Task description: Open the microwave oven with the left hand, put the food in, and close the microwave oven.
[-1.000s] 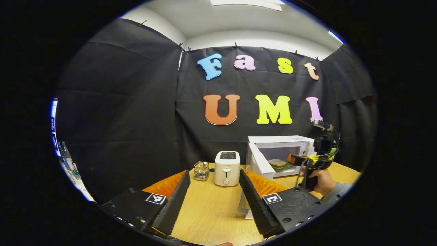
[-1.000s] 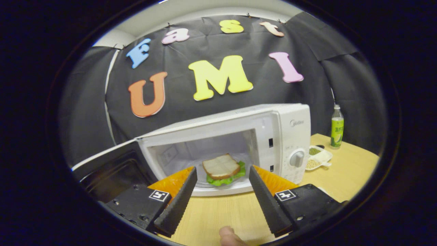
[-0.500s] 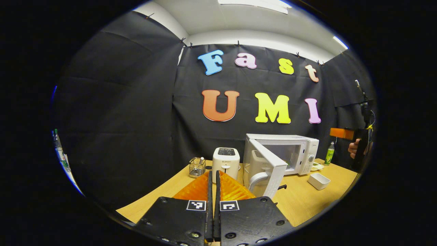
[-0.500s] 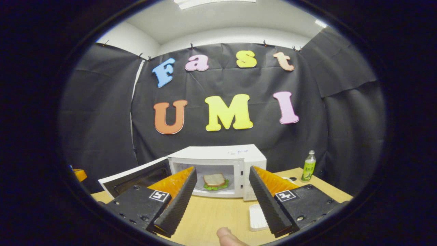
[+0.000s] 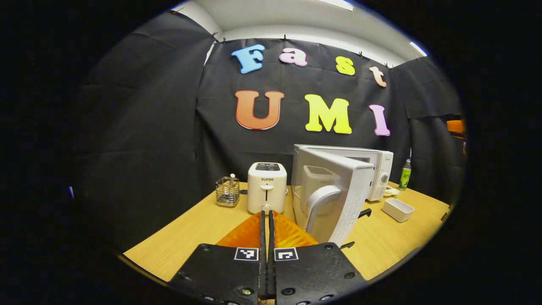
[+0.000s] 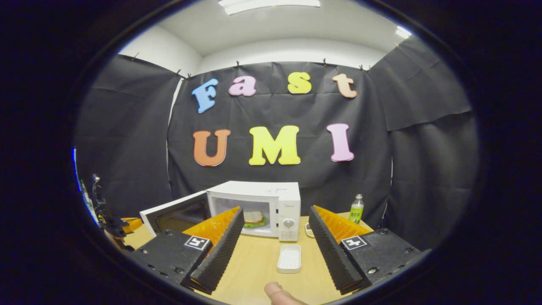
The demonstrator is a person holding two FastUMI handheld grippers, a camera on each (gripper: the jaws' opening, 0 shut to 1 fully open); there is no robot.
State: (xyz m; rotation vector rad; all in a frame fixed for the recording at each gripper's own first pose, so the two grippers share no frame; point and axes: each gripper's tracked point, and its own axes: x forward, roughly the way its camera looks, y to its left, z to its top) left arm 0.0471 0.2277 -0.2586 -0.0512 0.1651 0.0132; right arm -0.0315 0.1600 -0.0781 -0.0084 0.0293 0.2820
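In the left gripper view, the left gripper (image 5: 266,220) points forward with its 2 fingers pressed together, nothing between them. In the right gripper view, the right gripper (image 6: 275,237) has its 2 fingers spread wide apart and holds nothing; a fingertip (image 6: 277,293) of the person shows at the bottom edge.

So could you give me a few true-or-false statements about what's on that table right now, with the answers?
1. The microwave door is open. True.
2. The sandwich lies on the table. False: it sits inside the microwave.
3. The left gripper is shut and holds nothing. True.
4. The right gripper grips the white dish. False: it is open, and the dish lies on the table.
5. A toaster stands beside the microwave. True.
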